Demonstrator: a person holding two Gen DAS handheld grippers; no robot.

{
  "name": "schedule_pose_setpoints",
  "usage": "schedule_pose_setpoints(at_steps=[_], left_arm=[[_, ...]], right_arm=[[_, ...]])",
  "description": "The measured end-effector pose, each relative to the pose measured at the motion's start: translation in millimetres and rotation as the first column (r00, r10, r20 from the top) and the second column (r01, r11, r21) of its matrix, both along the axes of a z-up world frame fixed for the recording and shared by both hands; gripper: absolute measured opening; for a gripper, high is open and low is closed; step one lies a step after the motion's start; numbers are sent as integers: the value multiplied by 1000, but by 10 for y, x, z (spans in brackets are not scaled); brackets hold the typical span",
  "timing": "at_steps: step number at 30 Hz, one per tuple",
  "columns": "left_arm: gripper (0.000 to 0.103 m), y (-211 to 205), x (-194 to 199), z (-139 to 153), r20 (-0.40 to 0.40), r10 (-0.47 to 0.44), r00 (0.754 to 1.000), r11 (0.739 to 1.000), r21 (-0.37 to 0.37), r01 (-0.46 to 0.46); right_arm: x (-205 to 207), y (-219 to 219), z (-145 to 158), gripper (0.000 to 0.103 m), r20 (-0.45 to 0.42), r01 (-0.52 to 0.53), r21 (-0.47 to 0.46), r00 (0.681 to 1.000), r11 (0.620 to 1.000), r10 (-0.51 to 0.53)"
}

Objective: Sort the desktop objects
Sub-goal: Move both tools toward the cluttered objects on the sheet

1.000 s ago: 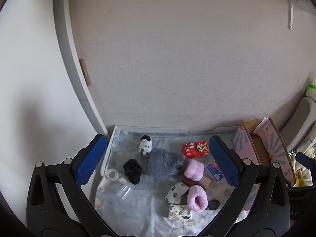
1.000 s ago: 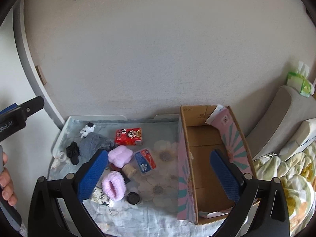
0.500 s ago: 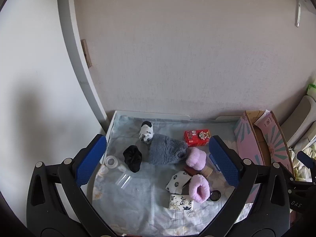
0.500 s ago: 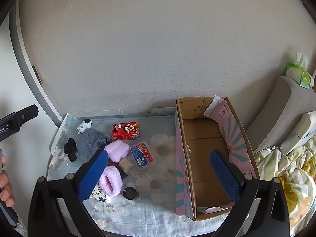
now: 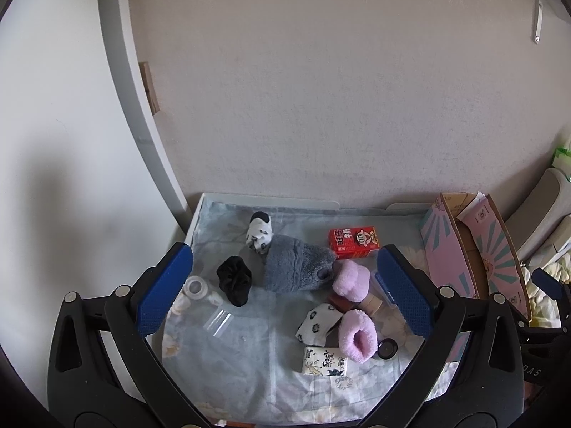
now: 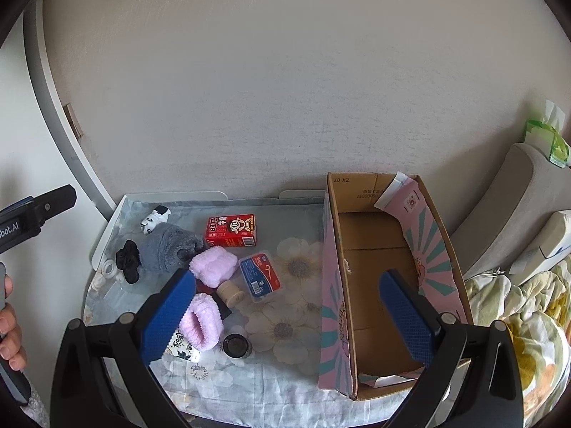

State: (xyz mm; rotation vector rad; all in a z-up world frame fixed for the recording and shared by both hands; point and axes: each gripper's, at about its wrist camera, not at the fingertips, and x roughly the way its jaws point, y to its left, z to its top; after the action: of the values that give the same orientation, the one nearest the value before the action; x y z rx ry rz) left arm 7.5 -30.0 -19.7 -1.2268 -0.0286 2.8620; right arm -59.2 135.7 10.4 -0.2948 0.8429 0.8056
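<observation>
Honestly, with both my left gripper (image 5: 283, 289) and right gripper (image 6: 289, 315) spread wide and empty, I risk snagging the fluffy pink sock (image 6: 201, 324), which perhaps overlaps the small black round jar (image 6: 237, 345).

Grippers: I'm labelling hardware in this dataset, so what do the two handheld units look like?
Both the left gripper and the right gripper have glossy black forked frames with silver bolts and two fingers faced with blue textured pads. The left unit's black body, seen from the right wrist, carries white lettering ending "bot.AI". No sleeve shows.
</observation>
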Motion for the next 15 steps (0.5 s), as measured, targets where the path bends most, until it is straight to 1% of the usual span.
schedule_pose_setpoints(at_steps=[7,12,15], left_arm=[[103,-16,-15,-105,31,-5,1000,1000,-1,5],[103,-158,3,-218,47,-10,999,1000,-6,10],[103,-316,37,-349,67,-21,998,999,37,19]], right_arm=[[-12,33,-63,103,-14,-2,-13,1000,1000,2],[-34,72,-158,103,-25,-29,-27,999,999,29],[-94,117,-264,103,-14,-66,-58,998,996,65]])
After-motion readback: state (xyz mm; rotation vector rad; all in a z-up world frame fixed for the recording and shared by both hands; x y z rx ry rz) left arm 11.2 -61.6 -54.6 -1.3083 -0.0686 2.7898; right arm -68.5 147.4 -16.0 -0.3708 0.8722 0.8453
